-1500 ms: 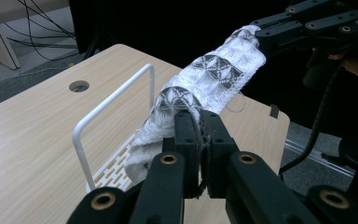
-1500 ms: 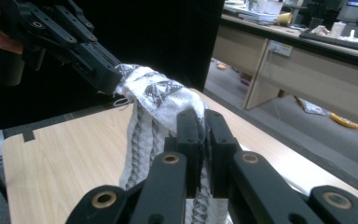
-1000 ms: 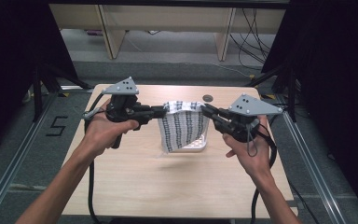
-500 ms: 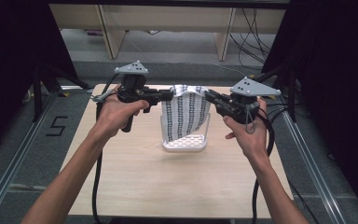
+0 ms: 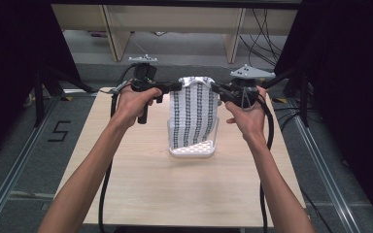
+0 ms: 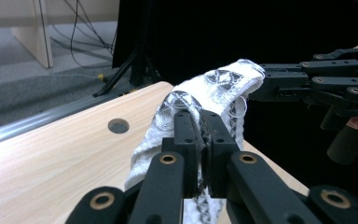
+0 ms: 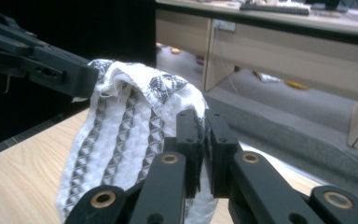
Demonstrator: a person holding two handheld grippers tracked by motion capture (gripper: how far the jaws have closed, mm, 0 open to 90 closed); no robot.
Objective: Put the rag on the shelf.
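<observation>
A white cloth [image 5: 194, 114] with dark patterned stripes hangs lifted above the wooden table [image 5: 141, 194], held by its two top corners. My left gripper [image 5: 178, 86] is shut on the cloth's left corner, and my right gripper [image 5: 214, 88] is shut on its right corner. The cloth's lower end trails into a white perforated basket [image 5: 194, 148] on the table. In the left gripper view my jaws pinch the cloth [image 6: 191, 100] at the left gripper [image 6: 201, 122], with the other gripper at far right. In the right gripper view the right gripper [image 7: 203, 122] clamps the cloth [image 7: 126, 126].
A round hole [image 6: 118, 125] marks the table's far side. Metal rails [image 5: 14, 160] run along both table sides. Wooden furniture legs [image 5: 114, 29] and cables stand on the floor beyond the table. Black curtains flank the scene.
Both grippers have risen and moved away from me, lifting the cloth higher so it hangs longer over the basket.
</observation>
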